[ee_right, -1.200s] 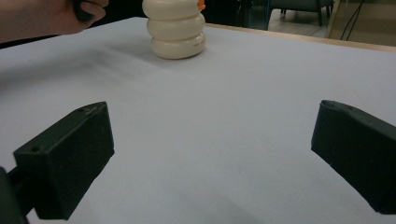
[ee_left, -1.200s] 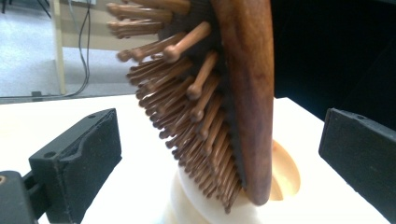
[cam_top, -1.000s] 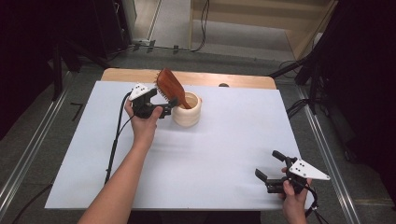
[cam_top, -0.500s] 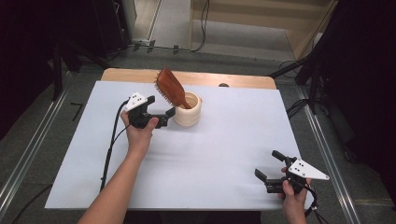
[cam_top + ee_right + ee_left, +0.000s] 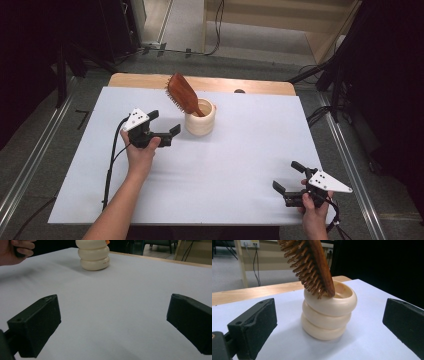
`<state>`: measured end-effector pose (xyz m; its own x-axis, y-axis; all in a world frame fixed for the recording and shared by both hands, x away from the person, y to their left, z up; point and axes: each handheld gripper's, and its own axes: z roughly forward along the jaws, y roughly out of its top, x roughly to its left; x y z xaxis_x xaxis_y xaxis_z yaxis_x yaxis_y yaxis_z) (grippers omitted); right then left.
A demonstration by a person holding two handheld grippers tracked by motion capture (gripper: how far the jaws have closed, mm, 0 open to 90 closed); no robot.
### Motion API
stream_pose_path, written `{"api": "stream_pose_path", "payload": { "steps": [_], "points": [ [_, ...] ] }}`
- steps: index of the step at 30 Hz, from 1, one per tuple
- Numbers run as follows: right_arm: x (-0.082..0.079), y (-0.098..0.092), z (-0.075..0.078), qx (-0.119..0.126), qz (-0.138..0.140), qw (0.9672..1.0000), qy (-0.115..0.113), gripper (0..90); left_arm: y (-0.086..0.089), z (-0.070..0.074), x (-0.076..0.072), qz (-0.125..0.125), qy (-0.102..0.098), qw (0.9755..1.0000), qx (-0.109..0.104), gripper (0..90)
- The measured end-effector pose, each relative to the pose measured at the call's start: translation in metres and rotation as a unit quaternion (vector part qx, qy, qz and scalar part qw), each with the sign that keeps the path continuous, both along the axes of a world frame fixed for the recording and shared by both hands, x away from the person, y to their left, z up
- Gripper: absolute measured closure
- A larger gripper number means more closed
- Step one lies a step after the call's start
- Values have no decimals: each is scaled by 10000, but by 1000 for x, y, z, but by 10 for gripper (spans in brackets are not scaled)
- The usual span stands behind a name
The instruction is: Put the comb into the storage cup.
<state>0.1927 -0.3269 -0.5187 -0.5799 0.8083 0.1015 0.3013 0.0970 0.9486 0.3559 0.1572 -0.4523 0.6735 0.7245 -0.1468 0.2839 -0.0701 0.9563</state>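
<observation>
A cream ribbed cup [image 5: 200, 119] stands on the white table top [image 5: 250, 145], toward the back and left of centre. A brown wooden hairbrush [image 5: 182, 93] leans out of it, head up and tilted to the left, bristles facing left. My left gripper [image 5: 164, 123] is open just left of the cup, with nothing between its jaws; the cup [image 5: 328, 315] and brush [image 5: 312, 263] show ahead of it. My right gripper [image 5: 289, 176] is open near the front right edge, holding nothing; the cup [image 5: 93, 255] lies far ahead of it.
A wooden strip [image 5: 250, 86] runs along the table's far edge. A black cable [image 5: 111, 160] trails from the left gripper over the left side. Metal rails [image 5: 30, 165] flank the table. A hand [image 5: 17, 250] shows at the far left of the right gripper view.
My left gripper has drawn back from the cup, toward the front left, with its jaws open. The brush stays in the cup. The right gripper has not moved.
</observation>
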Motion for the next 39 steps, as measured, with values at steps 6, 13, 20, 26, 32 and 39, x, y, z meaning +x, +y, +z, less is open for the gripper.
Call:
{"api": "stream_pose_path", "payload": {
  "steps": [6,13,20,26,32,39],
  "points": [
    [0,0,0,-3,-9,10000,-3,0,10,0,-11,34,-120,9999,36,0],
    [0,0,0,-3,-19,10000,3,0,22,-2,-22,62,-163,9998,45,0],
    [0,0,0,-1,-29,10000,3,0,36,-6,-34,116,-198,9996,137,0],
    [0,0,0,18,-13,10000,14,0,47,-11,-43,158,-170,9995,229,0],
    [1,-1,0,14,-19,10000,9,0,59,-17,-52,216,-134,9994,238,0],
    [1,-1,0,26,-66,10000,21,0,73,-20,-61,263,-134,9992,276,0]
  ]
}}
